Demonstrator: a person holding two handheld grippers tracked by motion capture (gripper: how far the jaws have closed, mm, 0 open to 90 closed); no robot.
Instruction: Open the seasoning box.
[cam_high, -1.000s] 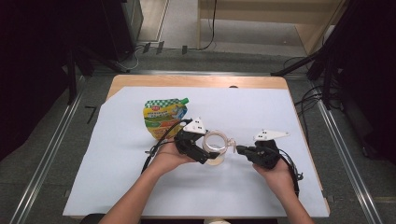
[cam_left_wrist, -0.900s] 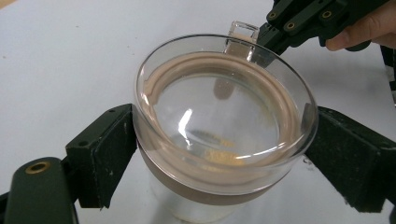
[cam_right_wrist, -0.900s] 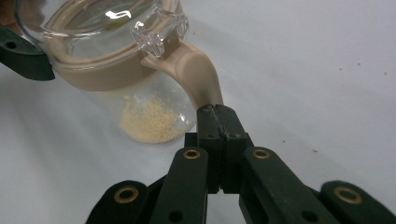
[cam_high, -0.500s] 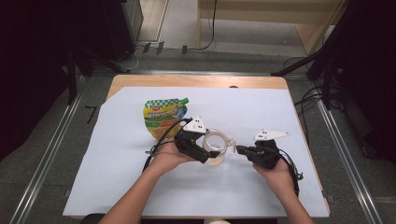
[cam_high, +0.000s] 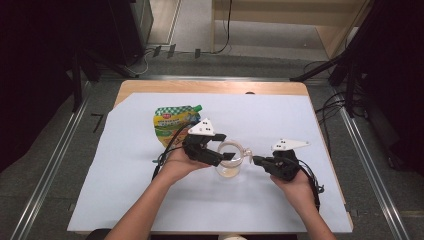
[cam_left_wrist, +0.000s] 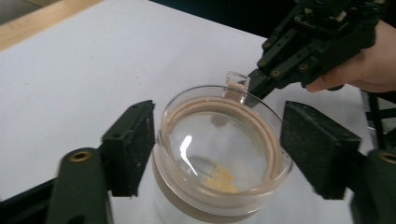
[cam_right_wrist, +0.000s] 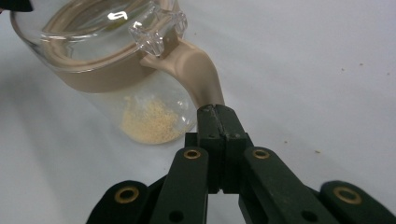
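Note:
A clear glass jar (cam_high: 231, 161) with a tan band around its rim stands at the middle of the white sheet. A little yellow powder (cam_right_wrist: 149, 122) lies at its bottom. My left gripper (cam_high: 223, 148) is open, and its jaws stand on either side of the jar's rim (cam_left_wrist: 219, 140) with small gaps. My right gripper (cam_high: 255, 160) is shut on the end of the tan strap (cam_right_wrist: 198, 77) that curves down from the rim beside a clear tab (cam_right_wrist: 154, 35). The left gripper view also has the right gripper (cam_left_wrist: 303, 46) beyond the jar.
A green and yellow spouted pouch (cam_high: 172, 122) lies flat on the sheet just behind the left hand. The white sheet (cam_high: 280, 120) covers most of the wooden table (cam_high: 210, 86). Cables trail from both grippers toward the near edge.

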